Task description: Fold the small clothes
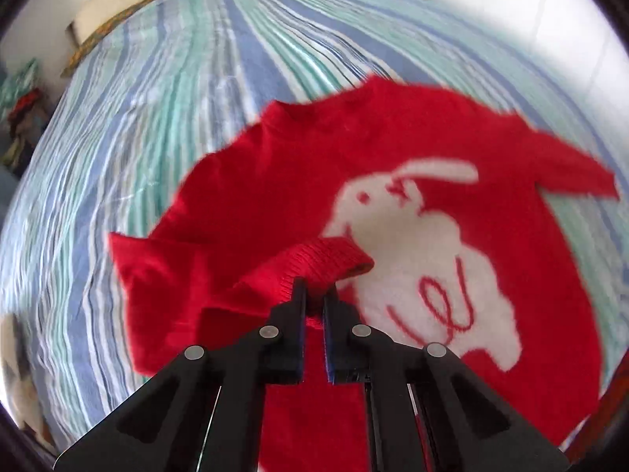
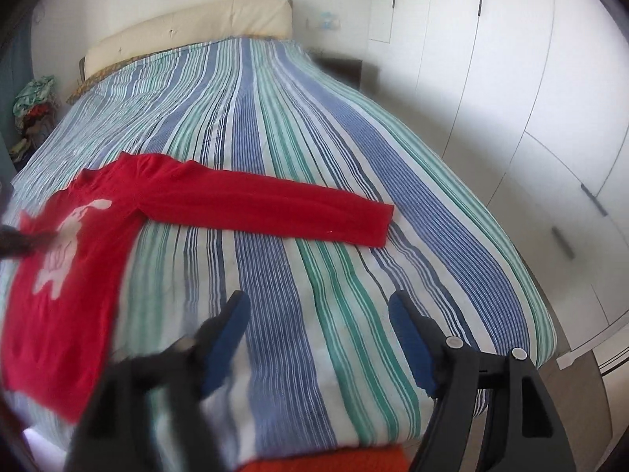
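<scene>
Sleeve fold begun on the red knitted sweater with a white rabbit [image 1: 393, 204], spread on the striped bedspread [image 2: 298, 181].

Its ribbed cuff [image 1: 326, 263] is pinched in the left gripper [image 1: 314, 295] for carrying across the chest; the right gripper [image 2: 318, 338] is held wide, empty.

left wrist: close, steeply down on red sweater [image 1: 393, 181] | right wrist: higher, along bed [image 2: 298, 157] toward headboard [image 2: 188, 27] | shared: sweater, bed

Striped bed [image 2: 298, 181], cream headboard [image 2: 188, 27], white wardrobe doors [image 2: 511, 78]
</scene>
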### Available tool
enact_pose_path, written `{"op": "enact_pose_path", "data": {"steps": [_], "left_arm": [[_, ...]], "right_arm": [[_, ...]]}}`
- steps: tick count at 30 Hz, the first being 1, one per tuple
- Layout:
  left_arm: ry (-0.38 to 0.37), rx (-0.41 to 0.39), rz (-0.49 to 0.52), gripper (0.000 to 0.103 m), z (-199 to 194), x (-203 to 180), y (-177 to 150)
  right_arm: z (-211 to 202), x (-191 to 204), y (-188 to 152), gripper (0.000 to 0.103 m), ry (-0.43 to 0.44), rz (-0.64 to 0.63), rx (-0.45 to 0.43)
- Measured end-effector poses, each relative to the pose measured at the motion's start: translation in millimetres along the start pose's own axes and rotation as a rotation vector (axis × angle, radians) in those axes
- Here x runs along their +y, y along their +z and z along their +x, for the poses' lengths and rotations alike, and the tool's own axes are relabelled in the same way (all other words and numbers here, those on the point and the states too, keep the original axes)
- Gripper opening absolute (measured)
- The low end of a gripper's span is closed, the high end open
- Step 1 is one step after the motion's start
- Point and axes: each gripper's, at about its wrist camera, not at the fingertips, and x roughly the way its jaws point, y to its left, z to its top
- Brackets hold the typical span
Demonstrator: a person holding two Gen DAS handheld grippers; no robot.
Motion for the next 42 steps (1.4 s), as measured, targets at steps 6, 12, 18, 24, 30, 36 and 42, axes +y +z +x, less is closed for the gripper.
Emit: {"op": "enact_pose_path", "data": {"steps": [6, 12, 18, 24, 30, 36, 42], "left_arm": [[0.068, -0.139, -0.524, 0.006, -79, 196, -25], [0.271, -0.070, -0.699, 0.005, -71, 298, -83], [0.294, -0.015, -0.745, 0.005, -59, 305, -119], [0.227, -0.003, -0.814, 0.005, -89, 310, -145], [0.152, -0.003, -0.869, 0.005, -115, 325, -145], [0.232, 0.137, -0.879, 0.005, -66, 340, -164], [0.310, 0.222, -0.920, 0.003, -10, 348, -200]], "right_arm": [[0, -3, -1, 0.073, 0.018, 0.002, -0.001], [7, -5, 0, 0.073, 0.027, 0.019, 0.026], [11, 7, 0, 0.073, 0.011, -0.031, 0.054], [16, 13, -1, 0.073, 0.000, -0.063, 0.075], [17, 13, -1, 0.073, -0.003, -0.060, 0.082], [18, 16, -1, 0.073, -0.014, -0.074, 0.086], [18, 17, -2, 0.073, -0.024, -0.085, 0.093]]}}
